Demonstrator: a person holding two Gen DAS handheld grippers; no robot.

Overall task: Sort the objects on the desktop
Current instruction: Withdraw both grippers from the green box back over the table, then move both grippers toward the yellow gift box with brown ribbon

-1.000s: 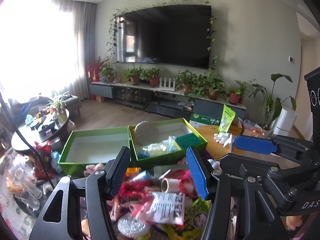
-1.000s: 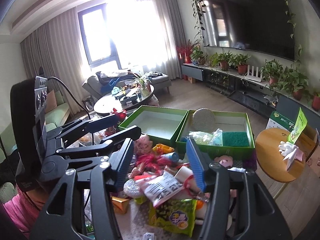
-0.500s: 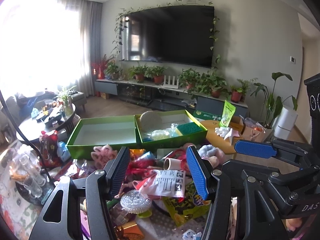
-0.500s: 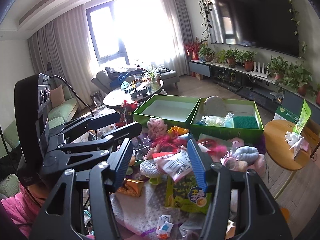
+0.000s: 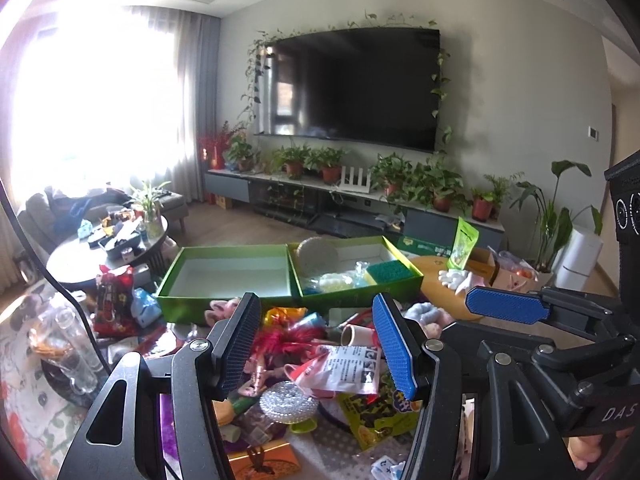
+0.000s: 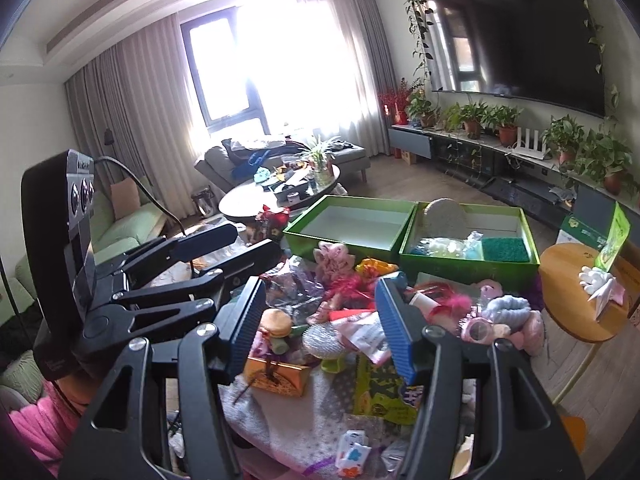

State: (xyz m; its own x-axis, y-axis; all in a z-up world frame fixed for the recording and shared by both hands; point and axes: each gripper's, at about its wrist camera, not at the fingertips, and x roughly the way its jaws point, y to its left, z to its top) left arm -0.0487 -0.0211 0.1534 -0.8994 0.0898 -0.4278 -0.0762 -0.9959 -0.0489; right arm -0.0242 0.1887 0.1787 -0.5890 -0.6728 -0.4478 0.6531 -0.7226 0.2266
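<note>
A heap of small objects covers the table: a white-label packet, a steel scrubber, a green snack bag, a toy burger and an orange gift box. Behind the heap stand two green boxes. The left box is empty. The right box holds a green sponge and scrubbers. My left gripper hovers open over the heap, nothing between its pads. My right gripper is beside it on the right, also open and holding nothing.
A round wooden side table with a white glove and a green packet stands at the right. Glass jars and a dark coffee table lie to the left. A pink sleeve shows at the lower left.
Both grippers have drawn back from the green boxes, so more of the near table and heap shows beneath them. Their jaws look unchanged.
</note>
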